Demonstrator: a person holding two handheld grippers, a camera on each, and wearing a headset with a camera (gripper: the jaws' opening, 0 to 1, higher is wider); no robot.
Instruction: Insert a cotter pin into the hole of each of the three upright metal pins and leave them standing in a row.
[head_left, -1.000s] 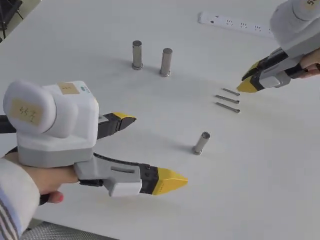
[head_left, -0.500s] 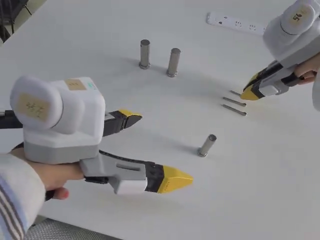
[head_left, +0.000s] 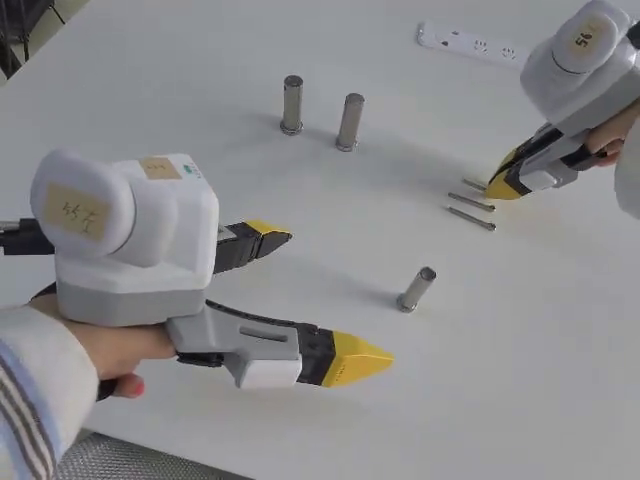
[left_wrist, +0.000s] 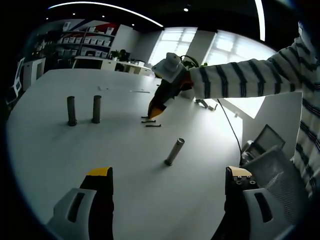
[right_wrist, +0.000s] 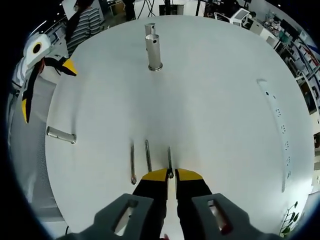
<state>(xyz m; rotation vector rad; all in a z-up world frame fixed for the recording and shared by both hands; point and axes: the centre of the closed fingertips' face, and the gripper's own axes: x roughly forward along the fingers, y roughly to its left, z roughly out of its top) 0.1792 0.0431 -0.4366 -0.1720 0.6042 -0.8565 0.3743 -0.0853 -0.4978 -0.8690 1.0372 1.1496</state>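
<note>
Two metal pins (head_left: 292, 104) (head_left: 351, 121) stand upright side by side at the back. A third metal pin (head_left: 416, 288) stands alone nearer to me and looks tilted in the views. Three cotter pins (right_wrist: 148, 155) lie flat in a row on the white table (head_left: 150, 90). My right gripper (right_wrist: 170, 174) has its tips down at the table, shut on the end of the rightmost cotter pin (right_wrist: 169, 160); the head view shows the right gripper (head_left: 500, 188) at the farthest cotter pin (head_left: 475, 184). My left gripper (head_left: 320, 295) hovers wide open with nothing in it, short of the lone pin (left_wrist: 174, 151).
A white power strip (head_left: 465, 42) lies along the far right of the table. A person's striped sleeve (left_wrist: 250, 75) reaches in above the right gripper. Bare tabletop lies between the upright pair and the lone pin.
The head camera has shifted. My right gripper has dropped slightly, down onto the end of the farthest cotter pin. The left gripper holds about the same pose, still open.
</note>
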